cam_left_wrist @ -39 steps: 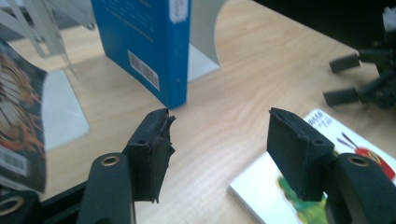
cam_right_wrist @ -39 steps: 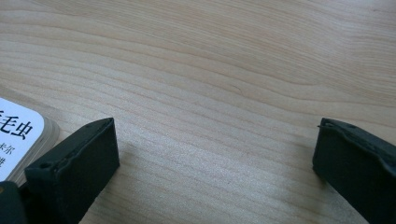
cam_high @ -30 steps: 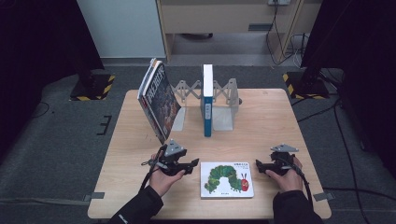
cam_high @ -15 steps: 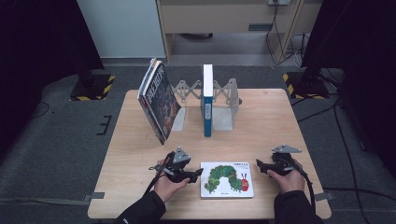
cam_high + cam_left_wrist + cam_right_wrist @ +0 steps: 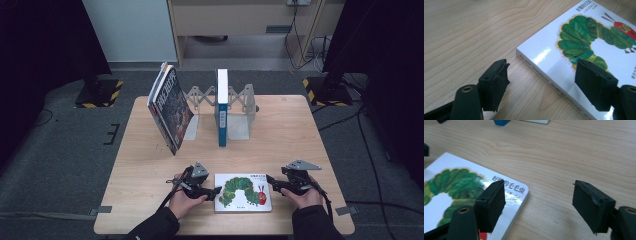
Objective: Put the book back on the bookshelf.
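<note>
A white picture book with a green caterpillar on its cover lies flat near the table's front edge. My left gripper is open at the book's left edge; in the left gripper view the book's spine runs between the jaws and one jaw overlaps the cover. My right gripper is open at the book's right edge, one jaw over the cover's corner and the other over bare wood. Neither gripper holds anything.
At the back of the wooden table stands a grey expanding book rack holding an upright blue-and-white book. A large dark-covered book leans at the rack's left. Black-and-yellow floor stands flank the table.
My left gripper has slid right until it reaches the book's left edge. The right gripper has shifted only slightly. The book has not moved.
</note>
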Available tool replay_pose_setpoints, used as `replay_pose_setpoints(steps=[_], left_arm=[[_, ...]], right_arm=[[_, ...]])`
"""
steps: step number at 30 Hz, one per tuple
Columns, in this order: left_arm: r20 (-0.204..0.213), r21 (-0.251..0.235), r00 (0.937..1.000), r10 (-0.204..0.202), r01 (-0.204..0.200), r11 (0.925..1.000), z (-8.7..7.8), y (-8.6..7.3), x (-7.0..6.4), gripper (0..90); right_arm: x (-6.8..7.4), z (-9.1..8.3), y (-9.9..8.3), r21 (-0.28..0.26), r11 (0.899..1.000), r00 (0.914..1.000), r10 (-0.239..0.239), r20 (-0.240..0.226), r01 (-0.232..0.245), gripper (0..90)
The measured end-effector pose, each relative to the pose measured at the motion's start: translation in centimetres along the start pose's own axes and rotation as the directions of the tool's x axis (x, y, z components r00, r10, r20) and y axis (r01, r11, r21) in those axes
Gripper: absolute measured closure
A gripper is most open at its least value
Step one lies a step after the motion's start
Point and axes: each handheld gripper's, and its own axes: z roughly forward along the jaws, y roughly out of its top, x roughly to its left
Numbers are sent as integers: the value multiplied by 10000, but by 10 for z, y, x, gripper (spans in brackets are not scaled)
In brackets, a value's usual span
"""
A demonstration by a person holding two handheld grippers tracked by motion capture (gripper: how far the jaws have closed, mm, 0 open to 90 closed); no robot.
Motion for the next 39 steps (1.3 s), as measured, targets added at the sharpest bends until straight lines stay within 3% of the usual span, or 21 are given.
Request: replay_pose_setpoints(steps=[6,10,15,27,34,39], left_arm=[[107,-78,9996,-243,244,9997,4,-4,2,225],[120,-448,9995,-293,298,9985,6,-8,2,212],[291,-711,9981,-542,562,9959,10,-12,5,172],[267,-666,9977,-618,634,9958,11,-11,5,139],[268,-652,9979,-592,608,9960,11,-11,5,125],[273,-507,9988,-408,422,9978,13,-10,3,63]], right_arm=[[9,-1,-3,127,9997,9992,190,-350,-185,313],[14,1,-5,478,9983,9978,371,-552,-345,329],[19,6,-8,737,9970,9981,266,-558,-225,323],[22,14,-11,1062,9938,9975,404,-581,-341,317],[23,17,-12,1133,9924,9950,577,-813,-483,318],[22,17,-12,1148,9911,9917,794,-1010,-677,326]])
